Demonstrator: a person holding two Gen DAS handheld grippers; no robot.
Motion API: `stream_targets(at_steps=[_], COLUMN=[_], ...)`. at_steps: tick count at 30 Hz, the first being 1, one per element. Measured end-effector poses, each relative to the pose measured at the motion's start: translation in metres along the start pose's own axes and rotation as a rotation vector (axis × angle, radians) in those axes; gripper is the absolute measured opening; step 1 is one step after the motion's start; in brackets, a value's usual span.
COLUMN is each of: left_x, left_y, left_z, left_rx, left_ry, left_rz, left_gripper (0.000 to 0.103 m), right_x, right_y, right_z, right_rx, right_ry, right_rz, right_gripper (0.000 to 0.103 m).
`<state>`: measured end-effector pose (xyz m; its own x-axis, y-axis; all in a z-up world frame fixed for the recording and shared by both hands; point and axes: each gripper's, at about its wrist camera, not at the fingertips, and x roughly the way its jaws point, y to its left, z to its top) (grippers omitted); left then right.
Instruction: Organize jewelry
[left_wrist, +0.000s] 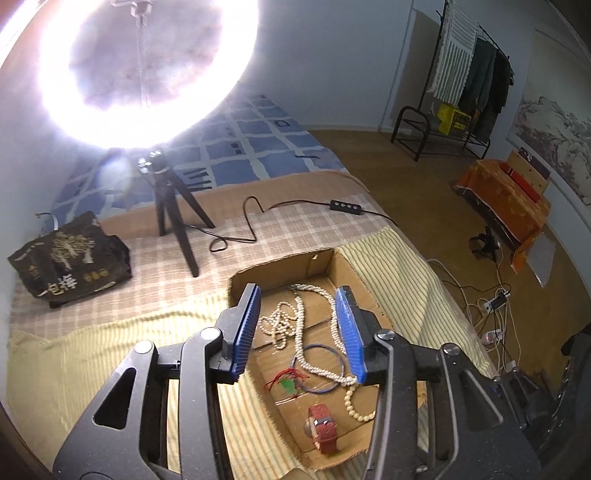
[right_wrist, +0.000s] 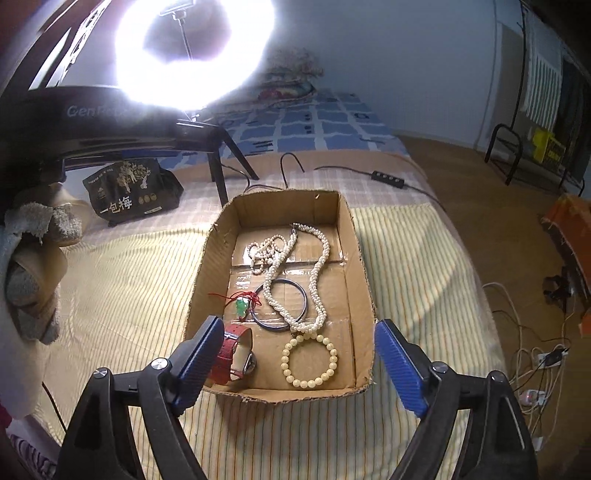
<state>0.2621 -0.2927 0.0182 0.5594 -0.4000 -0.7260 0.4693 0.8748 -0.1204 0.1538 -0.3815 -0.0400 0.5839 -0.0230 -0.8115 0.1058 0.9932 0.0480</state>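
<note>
We hover over a shallow cardboard box (right_wrist: 360, 258) sitting on a striped yellow blanket (right_wrist: 129, 280) on the bed. Our right gripper (right_wrist: 295, 363) stands with its jaws spread wide, nothing between them, poised above the near rim of the box. Our left gripper (left_wrist: 301, 334) has its jaws partly apart, and they too grip nothing; the jewelry lies below them.

Inside the box: a long pearl necklace (right_wrist: 317, 258) loops from the far end toward the middle, crossing a dark bangle (right_wrist: 303, 302). A cream bead bracelet (right_wrist: 309, 360) lies near the near wall, just touching the necklace's end. A red-strapped watch (right_wrist: 236, 354) stands at the near left corner, against the left wall. A green pendant on red cord (right_wrist: 242, 304) rests just left of the bangle.

The box walls are low and ragged. The blanket lies open on both sides; the bed's right edge drops to the floor, where cables (right_wrist: 532, 354) sprawl.

On the far left a black bag (right_wrist: 129, 192) reads "一包梅". A ring light (right_wrist: 195, 51) on a tripod glares beyond the box. At the left of the right wrist view, a dark body shows the letters "Gen", the rest washed out.
</note>
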Motion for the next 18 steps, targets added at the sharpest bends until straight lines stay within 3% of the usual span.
stream_targets(at_steps=[5,10,12,14,18], left_x=[-0.027,-0.061,-0.074,-0.088,-0.117], left_y=[0.01,0.018,0.021,0.026,0.031], left_z=[-0.006,-0.016,-0.02,-0.024,-0.038], left_rx=[-0.009,-0.014,-0.024,-0.036,-0.033], left_ry=[-0.036,-0.082,-0.098,-0.114,-0.153], left_rz=[0.032,0.069,0.081,0.084,0.105], left_gripper=[0.051,0.067,0.072,0.074,0.076], right_x=[-0.02,-0.045,-0.057,-0.07,-0.095], right_y=[0.004,0.005,0.006,0.007,0.013], right_z=[-0.001,-0.001,0.0,0.001,-0.001], right_rx=[0.001,0.02,0.028,0.035,0.024], right_ry=[-0.037,-0.094,-0.124,-0.162,-0.238], right_rz=[-0.022,-0.031,-0.04,-0.053,-0.086], right_gripper=[0.09,0.091,0.096,0.102,0.103])
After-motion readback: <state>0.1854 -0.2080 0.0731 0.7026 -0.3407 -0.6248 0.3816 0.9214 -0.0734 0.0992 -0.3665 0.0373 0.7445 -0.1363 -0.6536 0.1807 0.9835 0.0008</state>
